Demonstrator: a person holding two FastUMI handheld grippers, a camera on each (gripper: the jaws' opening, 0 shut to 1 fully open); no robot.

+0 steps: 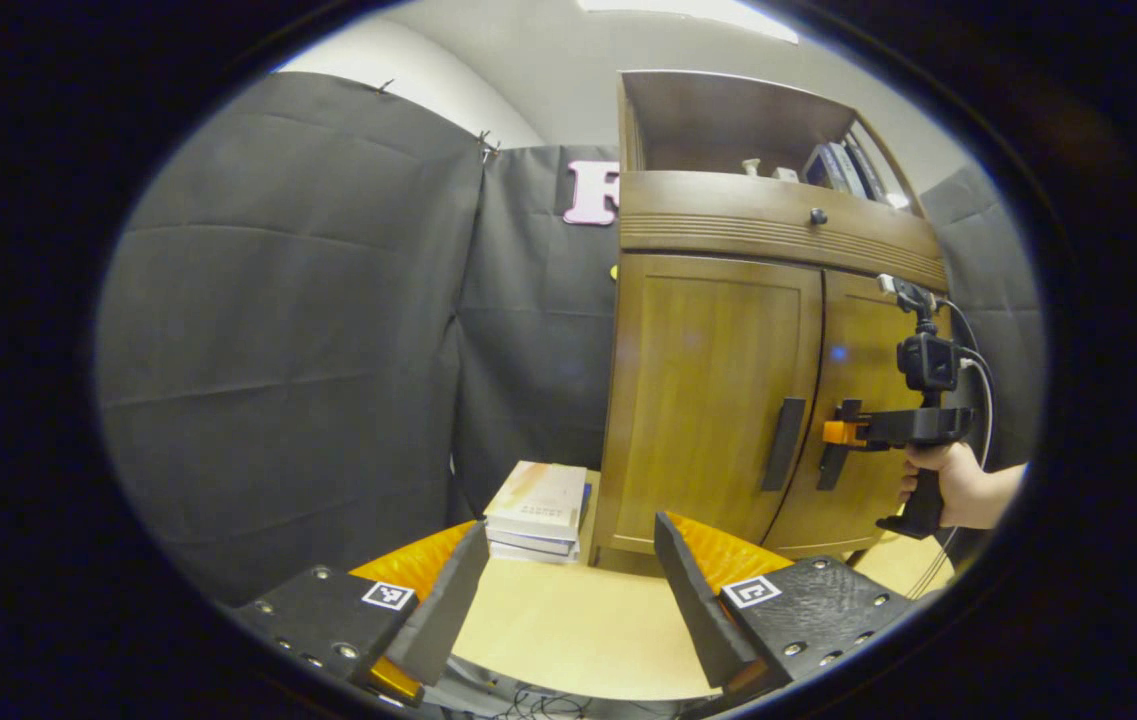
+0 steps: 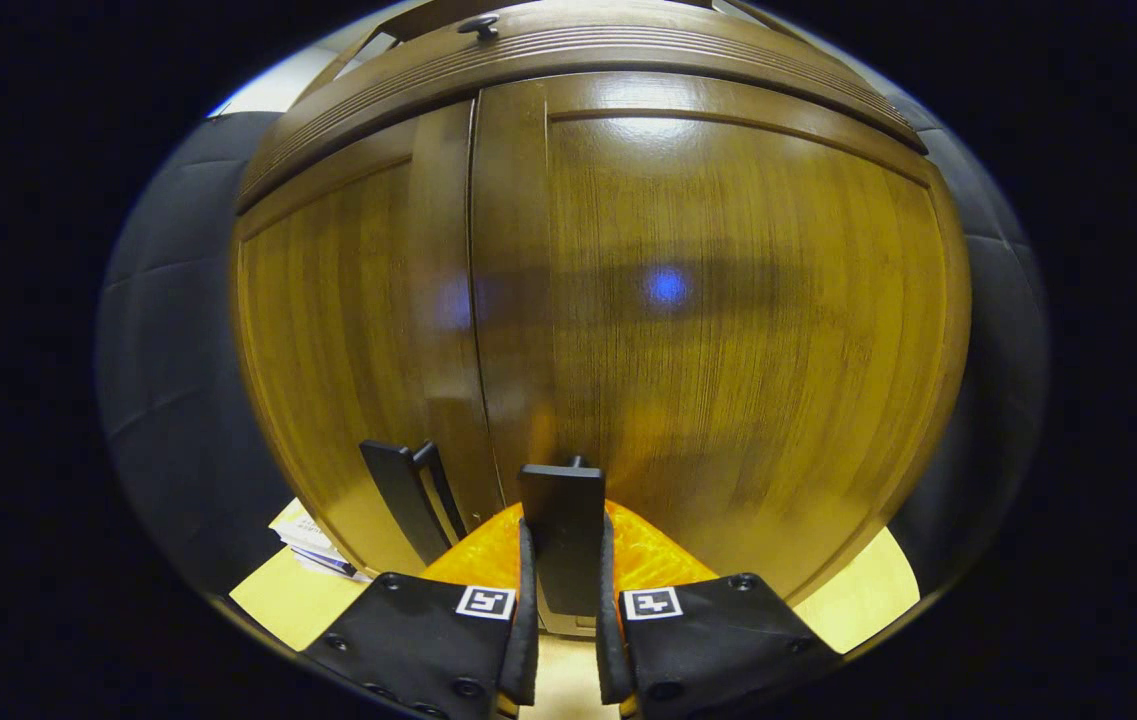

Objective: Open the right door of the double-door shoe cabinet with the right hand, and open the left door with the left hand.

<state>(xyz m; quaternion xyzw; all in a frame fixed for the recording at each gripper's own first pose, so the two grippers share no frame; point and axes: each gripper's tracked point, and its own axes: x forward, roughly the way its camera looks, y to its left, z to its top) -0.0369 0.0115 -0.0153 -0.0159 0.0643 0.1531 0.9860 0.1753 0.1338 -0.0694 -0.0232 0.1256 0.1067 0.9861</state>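
Cabinet (image 1: 718, 400) sits center-right of the left view, both doors closed. Our right tongs (image 2: 565, 600) clamp the right handle (image 2: 564, 530); left tongs (image 1: 568, 600) wide, low. We pull along the hinge arc, w/o twisting.

Shoe cabinet (image 1: 728, 400) on table (image 1: 568, 630); book stack (image 1: 538, 512) just left of it, before wall.
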